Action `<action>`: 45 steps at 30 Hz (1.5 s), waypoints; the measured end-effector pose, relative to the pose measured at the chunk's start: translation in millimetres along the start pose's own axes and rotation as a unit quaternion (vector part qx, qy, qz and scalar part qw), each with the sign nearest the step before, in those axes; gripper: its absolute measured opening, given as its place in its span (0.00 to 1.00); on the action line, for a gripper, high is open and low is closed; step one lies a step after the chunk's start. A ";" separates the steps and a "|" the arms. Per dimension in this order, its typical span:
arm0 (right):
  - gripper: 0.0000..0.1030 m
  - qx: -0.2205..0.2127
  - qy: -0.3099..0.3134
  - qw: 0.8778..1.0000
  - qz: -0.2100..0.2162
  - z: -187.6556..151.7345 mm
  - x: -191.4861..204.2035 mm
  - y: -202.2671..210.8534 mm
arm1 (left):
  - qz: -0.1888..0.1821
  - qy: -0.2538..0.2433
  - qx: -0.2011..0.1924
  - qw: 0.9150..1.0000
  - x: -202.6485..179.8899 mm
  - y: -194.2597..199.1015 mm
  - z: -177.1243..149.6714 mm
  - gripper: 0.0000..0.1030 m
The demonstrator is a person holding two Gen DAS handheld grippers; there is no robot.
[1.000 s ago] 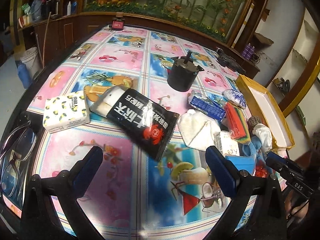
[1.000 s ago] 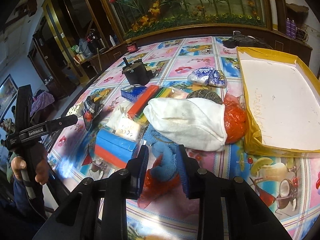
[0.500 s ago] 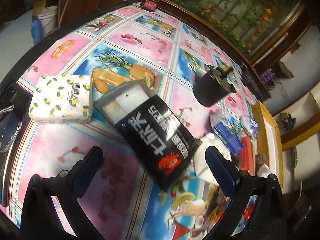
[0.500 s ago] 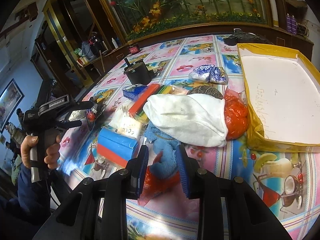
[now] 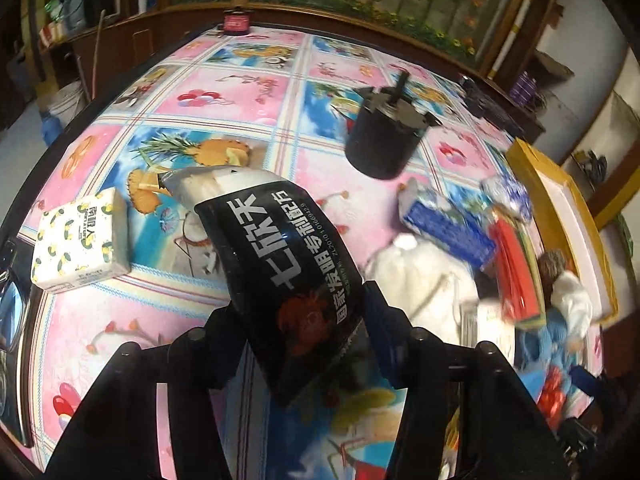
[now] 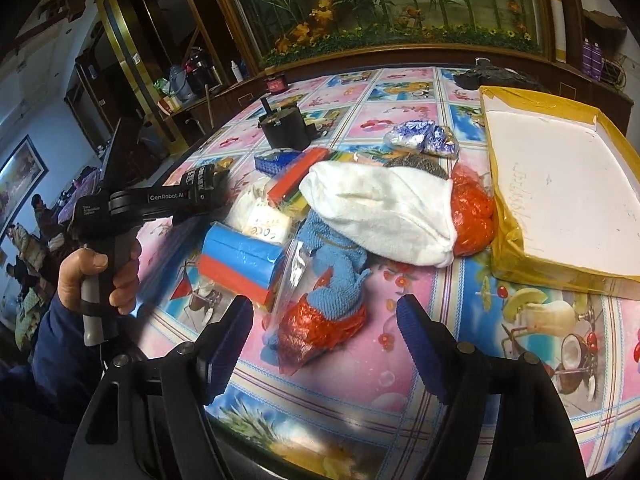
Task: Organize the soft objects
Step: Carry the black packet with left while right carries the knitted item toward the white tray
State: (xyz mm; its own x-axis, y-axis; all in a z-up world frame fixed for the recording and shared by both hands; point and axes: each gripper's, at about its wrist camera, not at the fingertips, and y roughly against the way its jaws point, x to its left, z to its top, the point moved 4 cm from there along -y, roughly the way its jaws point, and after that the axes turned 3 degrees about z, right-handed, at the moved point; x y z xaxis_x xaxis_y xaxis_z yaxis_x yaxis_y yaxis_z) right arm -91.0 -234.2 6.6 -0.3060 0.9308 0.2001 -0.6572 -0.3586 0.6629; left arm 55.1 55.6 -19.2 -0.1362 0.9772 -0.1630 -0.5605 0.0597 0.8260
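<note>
A black packet [image 5: 288,264] with white lettering and a red crab lies with its near end between the fingers of my left gripper [image 5: 300,312]. Those jaws are closing and both pads press on it. In the right wrist view the left gripper [image 6: 200,192] is in a person's hand [image 6: 100,276] at the left. My right gripper [image 6: 324,312] is opening. A blue knitted cloth [image 6: 340,276] and a red mesh bundle [image 6: 320,332] lie between its fingers, touching neither pad. Beyond them lies a white towel [image 6: 380,204].
A yellow box with a white inside [image 6: 560,184] stands at the right. A blue and red roll [image 6: 240,260], an orange mesh bag [image 6: 472,216] and other packets crowd the middle. A tissue pack [image 5: 80,240], a black pot [image 5: 380,140] and glasses [image 5: 12,312] are also on the table.
My left gripper came forward and down over the black packet and closed on its near end. My right gripper's jaws opened off the blue cloth and red mesh bundle.
</note>
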 end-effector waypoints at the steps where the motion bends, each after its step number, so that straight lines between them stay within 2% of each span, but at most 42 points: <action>1: 0.70 0.007 -0.002 1.000 0.001 -1.6 0.8 -3.9 | 0.002 -0.011 -0.001 1.000 -2.0 2.2 -3.7 0.51; 4: 0.59 0.023 -0.014 1.000 -0.005 -1.0 -0.5 -17.5 | -0.001 -0.031 -0.007 0.999 -7.0 6.3 -11.0 0.51; 5: 0.50 0.029 -0.022 0.999 -0.006 -0.6 -1.6 -22.6 | -0.002 -0.033 -0.008 0.999 -7.7 7.1 -12.4 0.51; 6: 0.37 0.035 -0.027 0.999 -0.004 -0.5 -2.0 -27.6 | -0.002 -0.035 -0.009 0.999 -8.2 7.9 -13.3 0.50; 9: 0.34 0.033 -0.022 0.999 -0.009 2.3 1.3 -29.0 | -0.011 -0.036 -0.013 0.999 -9.2 12.9 -14.4 0.50; 18: 0.33 -0.033 -0.011 0.999 0.002 11.2 -0.5 6.2 | -0.051 -0.047 -0.037 0.997 -21.9 39.4 -12.8 0.49; 26: 0.33 -0.055 -0.045 0.997 -0.004 7.8 -26.6 15.6 | -0.074 -0.085 -0.050 0.992 -57.0 58.4 -13.1 0.49; 36: 0.33 -0.132 -0.080 0.987 -0.037 44.8 -73.9 63.3 | -0.127 -0.156 -0.052 0.978 -142.4 76.2 -1.2 0.49; 41: 0.34 -0.186 -0.106 0.975 -0.050 72.8 -103.4 79.9 | -0.148 -0.177 -0.056 0.971 -191.0 82.8 16.0 0.49; 45: 0.34 -0.212 -0.135 0.965 -0.081 108.4 -132.6 77.8 | -0.163 -0.192 -0.063 0.966 -235.0 83.8 39.6 0.49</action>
State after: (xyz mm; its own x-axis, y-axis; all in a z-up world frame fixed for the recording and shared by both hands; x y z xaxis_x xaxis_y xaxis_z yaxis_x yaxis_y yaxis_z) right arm -26.8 -377.9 109.8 -0.0236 0.9410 0.3375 -0.9211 -0.1516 0.3585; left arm 72.5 -160.9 109.7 0.3638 0.9156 -0.1711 -0.6212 0.3753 0.6880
